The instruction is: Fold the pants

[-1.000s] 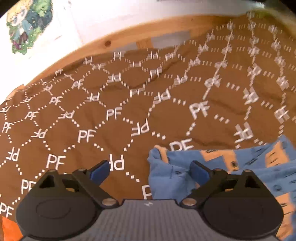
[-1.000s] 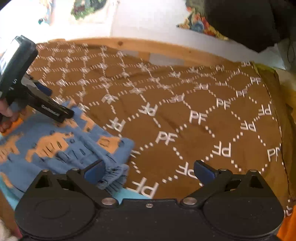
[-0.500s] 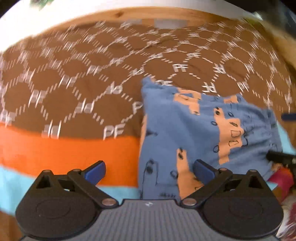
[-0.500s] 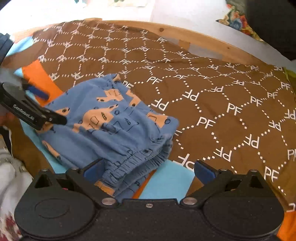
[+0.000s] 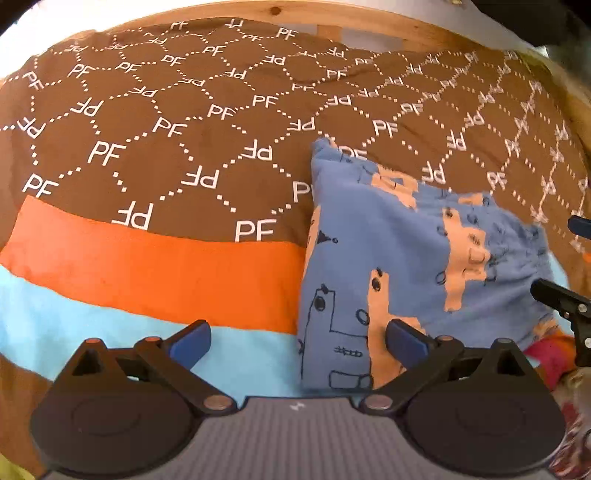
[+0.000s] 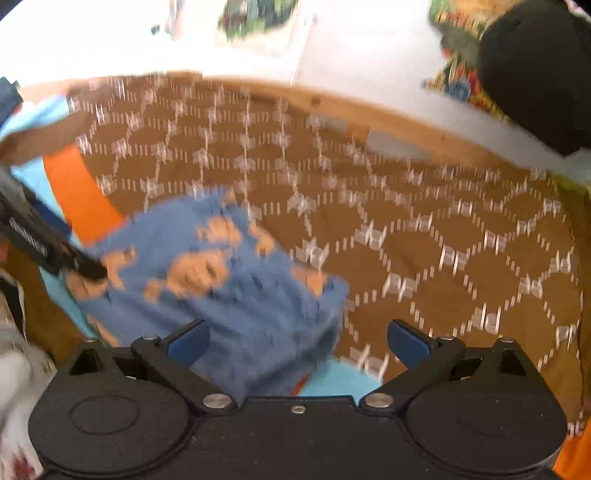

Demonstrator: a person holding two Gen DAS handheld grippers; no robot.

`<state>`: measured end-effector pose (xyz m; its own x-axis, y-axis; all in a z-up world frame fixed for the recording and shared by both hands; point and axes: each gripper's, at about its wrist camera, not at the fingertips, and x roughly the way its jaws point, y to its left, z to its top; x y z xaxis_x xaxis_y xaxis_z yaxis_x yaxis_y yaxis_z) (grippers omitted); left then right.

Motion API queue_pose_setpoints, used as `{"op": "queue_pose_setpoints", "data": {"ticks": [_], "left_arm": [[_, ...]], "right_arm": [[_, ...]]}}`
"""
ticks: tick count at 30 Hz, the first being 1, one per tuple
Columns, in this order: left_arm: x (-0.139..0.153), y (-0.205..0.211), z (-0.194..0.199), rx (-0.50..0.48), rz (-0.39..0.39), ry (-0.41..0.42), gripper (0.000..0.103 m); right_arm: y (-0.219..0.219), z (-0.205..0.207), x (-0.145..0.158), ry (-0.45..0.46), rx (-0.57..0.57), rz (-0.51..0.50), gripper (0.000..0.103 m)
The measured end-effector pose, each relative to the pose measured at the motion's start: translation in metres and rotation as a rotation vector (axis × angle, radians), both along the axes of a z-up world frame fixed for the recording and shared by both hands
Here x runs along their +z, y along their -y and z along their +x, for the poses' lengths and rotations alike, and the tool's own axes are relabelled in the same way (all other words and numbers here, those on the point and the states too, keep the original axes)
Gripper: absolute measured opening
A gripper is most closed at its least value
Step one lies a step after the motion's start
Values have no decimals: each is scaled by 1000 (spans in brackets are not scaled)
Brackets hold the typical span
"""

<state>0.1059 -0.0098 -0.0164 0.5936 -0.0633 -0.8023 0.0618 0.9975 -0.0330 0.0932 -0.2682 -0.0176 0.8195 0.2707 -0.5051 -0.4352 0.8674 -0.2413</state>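
The blue pants (image 5: 406, 266) with orange animal prints lie folded in a rough square on the brown bedcover (image 5: 166, 122). My left gripper (image 5: 297, 341) is open above the fold's near left corner, with nothing pressed between its blue pads. In the blurred right wrist view the pants (image 6: 229, 280) lie ahead and to the left, and my right gripper (image 6: 297, 341) hangs open over their near edge, gripping nothing. The right gripper (image 5: 569, 258) also shows at the left view's right edge. The left gripper (image 6: 62, 240) reaches in from the left, beside the fold.
The bedcover has an orange stripe (image 5: 147, 266) and a light blue stripe (image 5: 92, 321) along its near side. A wooden bed rail (image 5: 369, 26) and a white wall close the far side. A dark bulky object (image 6: 535, 74) stands at the far right.
My left gripper has drawn back from the pants' far corner to the near side, so the orange and blue stripes now show. The right view has swung and blurred. The pants lie flat.
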Motion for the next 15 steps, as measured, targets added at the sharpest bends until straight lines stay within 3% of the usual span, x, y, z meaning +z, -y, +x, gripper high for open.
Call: {"op": "queue_pose_setpoints", "data": {"ticks": [4, 7, 11, 13, 15], "left_arm": [[5, 8, 3, -40, 40, 30, 103], [-5, 15, 6, -62, 74, -12, 103], [-10, 13, 5, -47, 41, -30, 103], [-11, 10, 8, -39, 20, -42, 103], [-12, 8, 8, -30, 4, -48, 103]], "right_arm": [[-17, 24, 6, 63, 17, 6, 102], [-24, 48, 3, 36, 20, 26, 102], [-13, 74, -14, -59, -8, 54, 102], [-6, 79, -23, -51, -67, 3, 102], [4, 83, -25, -57, -107, 25, 102]]}}
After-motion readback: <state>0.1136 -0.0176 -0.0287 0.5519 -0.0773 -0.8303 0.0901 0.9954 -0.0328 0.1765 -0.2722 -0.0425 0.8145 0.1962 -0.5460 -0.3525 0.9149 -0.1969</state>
